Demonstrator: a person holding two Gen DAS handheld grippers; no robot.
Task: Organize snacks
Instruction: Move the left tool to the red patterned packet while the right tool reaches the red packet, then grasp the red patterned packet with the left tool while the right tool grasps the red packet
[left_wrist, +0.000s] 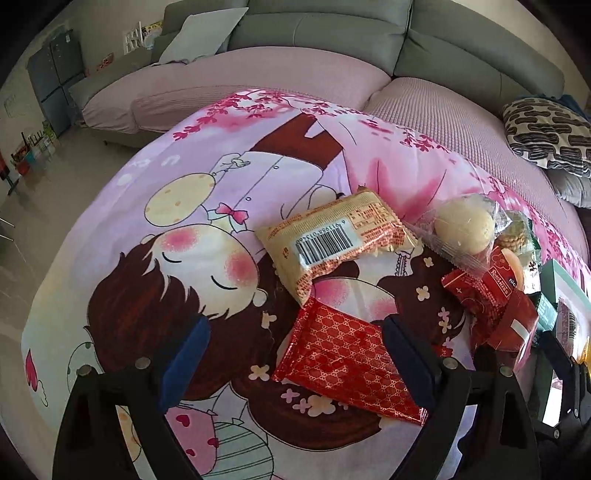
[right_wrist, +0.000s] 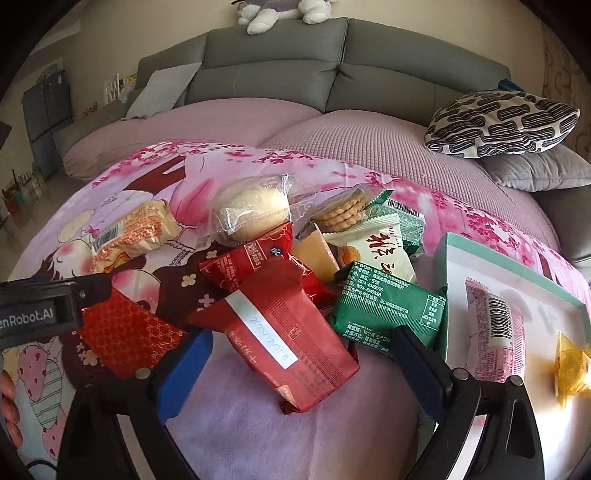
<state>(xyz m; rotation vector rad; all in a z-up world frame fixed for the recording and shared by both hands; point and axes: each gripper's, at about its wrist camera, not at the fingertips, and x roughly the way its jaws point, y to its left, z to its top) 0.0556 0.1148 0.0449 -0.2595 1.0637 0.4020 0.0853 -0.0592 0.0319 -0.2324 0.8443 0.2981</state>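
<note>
Snack packets lie on a cartoon-print pink cloth (left_wrist: 184, 192). My left gripper (left_wrist: 295, 362) is open and points down at a red gold-patterned packet (left_wrist: 343, 365), which lies between its fingers, nearer the right one. My right gripper (right_wrist: 303, 369) is open over a red packet with a white date label (right_wrist: 288, 332); its pads stand clear of the packet. To the right is a teal-rimmed white box (right_wrist: 509, 273) holding a pink packet (right_wrist: 495, 328) and a yellow candy (right_wrist: 570, 365).
The heap holds a cream barcode packet (left_wrist: 328, 236), a wrapped round bun (right_wrist: 251, 210), biscuits (right_wrist: 340, 212), a green packet (right_wrist: 388, 302) and a white packet (right_wrist: 384, 247). A grey sofa (right_wrist: 277, 74) and a patterned cushion (right_wrist: 498, 122) lie behind.
</note>
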